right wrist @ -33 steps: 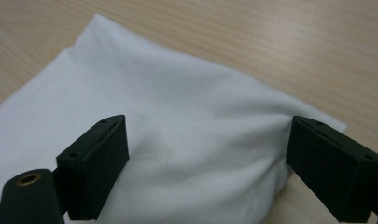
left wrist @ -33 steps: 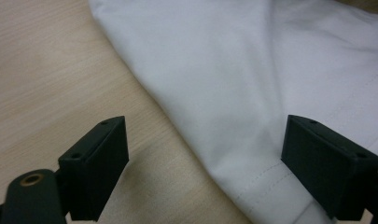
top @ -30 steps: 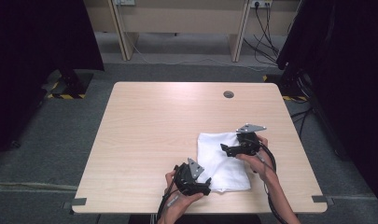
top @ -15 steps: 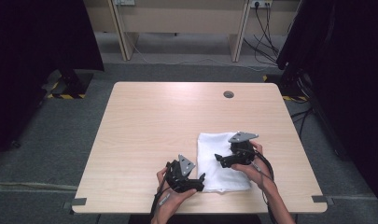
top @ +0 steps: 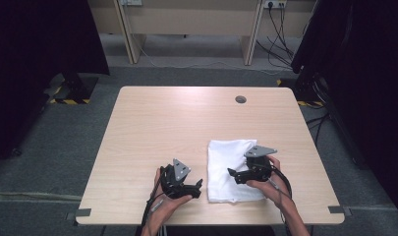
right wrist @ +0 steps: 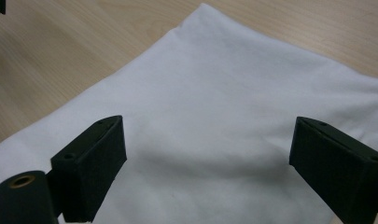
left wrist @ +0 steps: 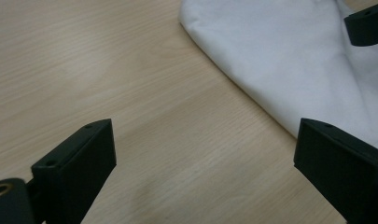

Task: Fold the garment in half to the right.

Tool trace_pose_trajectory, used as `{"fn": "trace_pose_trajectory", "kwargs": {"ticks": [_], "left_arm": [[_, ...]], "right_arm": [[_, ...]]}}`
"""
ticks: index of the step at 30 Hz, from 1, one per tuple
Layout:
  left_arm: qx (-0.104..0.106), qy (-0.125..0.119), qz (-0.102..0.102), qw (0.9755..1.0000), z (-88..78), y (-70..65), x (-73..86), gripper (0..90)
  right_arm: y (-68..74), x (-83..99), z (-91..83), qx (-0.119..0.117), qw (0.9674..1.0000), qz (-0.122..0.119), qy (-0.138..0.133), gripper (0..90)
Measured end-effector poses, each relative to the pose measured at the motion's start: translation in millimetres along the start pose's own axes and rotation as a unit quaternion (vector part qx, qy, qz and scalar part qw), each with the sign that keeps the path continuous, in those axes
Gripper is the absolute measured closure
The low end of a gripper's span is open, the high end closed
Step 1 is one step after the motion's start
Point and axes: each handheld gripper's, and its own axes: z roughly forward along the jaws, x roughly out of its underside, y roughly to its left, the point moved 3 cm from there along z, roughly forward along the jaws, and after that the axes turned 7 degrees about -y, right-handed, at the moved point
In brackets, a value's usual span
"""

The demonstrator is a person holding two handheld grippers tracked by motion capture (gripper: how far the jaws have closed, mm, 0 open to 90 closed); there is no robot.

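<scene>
My left gripper [top: 198, 184] is matte black w/ a grey three-cornered plate on top, small dark holes at its corners, and a thin dark cable trailing off the back toward the table edge. Right gripper [top: 232, 174]: same build, black body, grey plate, black cable looping by my forearm. Seen up close in the left gripper view, the jaws are blocky black slabs w/ flat faces, a tiny screw hole near each top edge, and a brass-coloured ring at the base of one. Same in the right gripper view. Forearms are bare, no sleeves.
</scene>
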Motion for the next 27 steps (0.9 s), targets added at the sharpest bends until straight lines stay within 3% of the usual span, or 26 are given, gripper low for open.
{"fn": "trace_pose_trajectory", "kwargs": {"ticks": [10,13,20,27], "left_arm": [[0.002,-0.01,-0.005,0.9999,-26.7,16.4,15.1,4.7],[0.011,-0.003,-0.002,0.9999,-34.3,20.4,18.9,4.6],[-0.001,0.014,0.011,0.9998,-43.5,35.3,27.7,4.5],[-0.009,0.036,0.0,0.9993,-42.1,50.4,41.1,4.7]], "right_arm": [[2.2,5.3,-8.4,-0.003,1.0,0.002,-0.005,9.9],[3.1,6.8,-10.8,-0.002,1.0,0.001,-0.002,9.9],[4.3,13.6,-14.0,-0.003,1.0,-0.001,0.005,9.9],[5.5,20.0,-15.9,-0.002,1.0,0.001,0.004,9.9]]}}
